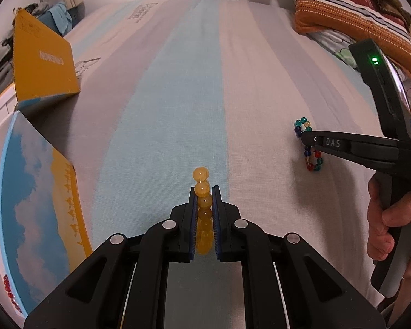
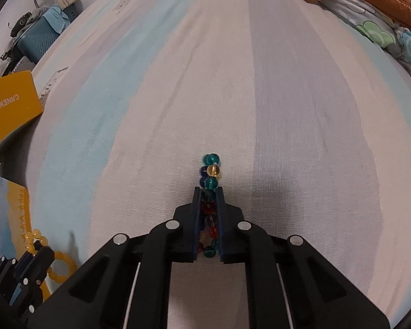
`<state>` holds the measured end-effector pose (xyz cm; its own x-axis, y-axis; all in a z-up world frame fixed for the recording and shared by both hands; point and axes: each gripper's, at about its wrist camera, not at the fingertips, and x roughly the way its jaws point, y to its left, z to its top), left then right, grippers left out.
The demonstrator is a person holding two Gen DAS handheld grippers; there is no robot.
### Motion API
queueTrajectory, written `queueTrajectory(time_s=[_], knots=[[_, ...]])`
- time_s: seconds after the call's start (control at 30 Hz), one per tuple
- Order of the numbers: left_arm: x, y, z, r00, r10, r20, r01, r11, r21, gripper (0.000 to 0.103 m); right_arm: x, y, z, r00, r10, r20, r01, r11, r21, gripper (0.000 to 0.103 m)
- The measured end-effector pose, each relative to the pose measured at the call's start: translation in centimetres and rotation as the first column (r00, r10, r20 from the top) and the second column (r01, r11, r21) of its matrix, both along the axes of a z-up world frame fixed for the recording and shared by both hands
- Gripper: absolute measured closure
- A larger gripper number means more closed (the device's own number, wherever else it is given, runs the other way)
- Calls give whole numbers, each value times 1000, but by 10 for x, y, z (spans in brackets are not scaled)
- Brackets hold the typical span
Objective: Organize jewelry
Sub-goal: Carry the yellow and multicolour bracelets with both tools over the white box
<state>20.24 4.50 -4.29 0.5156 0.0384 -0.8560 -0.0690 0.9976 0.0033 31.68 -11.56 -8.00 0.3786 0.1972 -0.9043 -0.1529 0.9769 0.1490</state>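
My left gripper (image 1: 204, 192) is shut on a yellow bead bracelet (image 1: 200, 175), whose beads stick out past the fingertips above the striped bed sheet. My right gripper (image 2: 208, 190) is shut on a multicoloured bead bracelet (image 2: 211, 170) with teal, blue, yellow and red beads. In the left wrist view the right gripper (image 1: 305, 138) comes in from the right, pinching the multicoloured bracelet (image 1: 309, 161). In the right wrist view the left gripper (image 2: 38, 249) with the yellow bracelet (image 2: 59, 267) is at the lower left.
An open box with a blue-sky picture lid (image 1: 35, 208) lies at the left, with red beads (image 1: 9, 293) in it. A yellow box part (image 1: 43, 63) stands behind it. Folded blankets (image 1: 356, 8) lie at the far right. A striped sheet (image 2: 233, 96) covers the bed.
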Motion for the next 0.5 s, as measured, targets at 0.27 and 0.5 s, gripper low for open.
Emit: queueTrajectory(time_s=[0.27,0.5], knots=[[3,8,1,1000,7,6,-7,1000,2,94,-6,3,19,999,8,43,-8,1000,10,94],[-2,7,10,1000,25,7,-25,1000,-7,94,-27,4,40,996,16,92,-16,1000,-7,94]])
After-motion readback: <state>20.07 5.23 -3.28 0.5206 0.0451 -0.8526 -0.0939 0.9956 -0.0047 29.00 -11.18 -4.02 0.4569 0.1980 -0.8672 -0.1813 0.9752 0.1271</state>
